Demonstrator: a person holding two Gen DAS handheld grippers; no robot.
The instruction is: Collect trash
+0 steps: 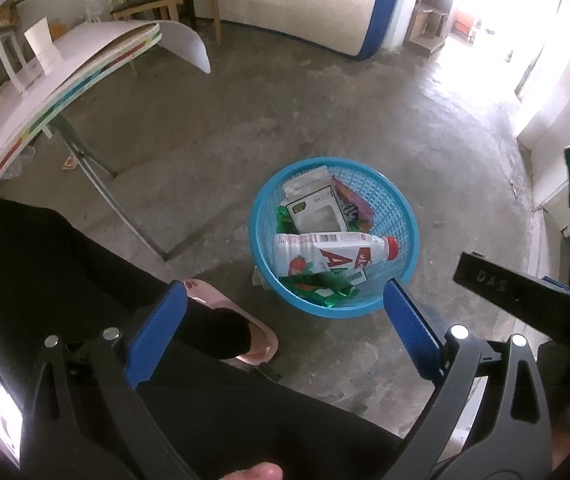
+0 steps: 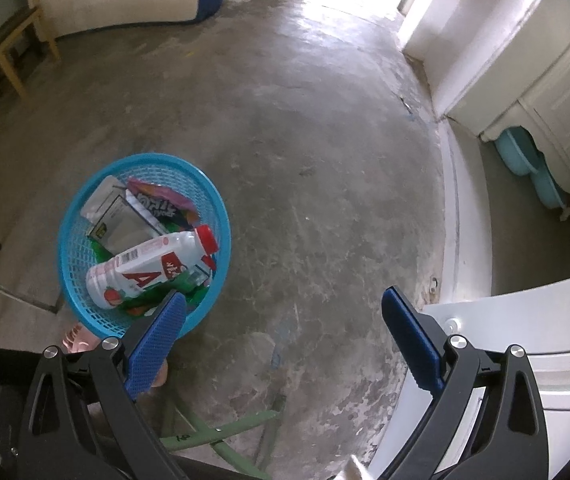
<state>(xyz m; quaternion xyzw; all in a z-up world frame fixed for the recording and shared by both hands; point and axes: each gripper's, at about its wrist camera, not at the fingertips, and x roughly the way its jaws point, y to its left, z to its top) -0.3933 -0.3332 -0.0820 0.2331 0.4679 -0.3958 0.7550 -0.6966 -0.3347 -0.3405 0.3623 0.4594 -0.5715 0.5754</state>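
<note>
While both tools hang above the concrete floor [image 2: 325, 200], the blue basket [image 1: 401, 216] stands on it with the trash inside; the left gripper [image 1: 285, 300] has its jaws spread wide and holds nothing, and the right gripper [image 2: 285, 300] is also released and empty. A white bottle [image 1: 325, 254] with a red cap lies on top of the pile; its long axis runs left to right in the left view, the cap to the right. Under it are a white carton [image 1: 313, 204], a purple wrapper [image 1: 355, 204] at the far side and green wrappers [image 1: 317, 288] at the near side.

From the left gripper the basket lies straight ahead and a little right, between the fingers; from the right gripper it lies to the left, partly behind the left finger; so I judge the left hand is better lined up for any next reach.

Only the left view shows the table [image 1: 13, 120] at the far left, the person's dark trousers and a pink slipper [image 1: 257, 340]; only the right view shows a white cabinet [image 2: 525, 340] near right and a teal basin [image 2: 521, 152] under furniture.
</note>
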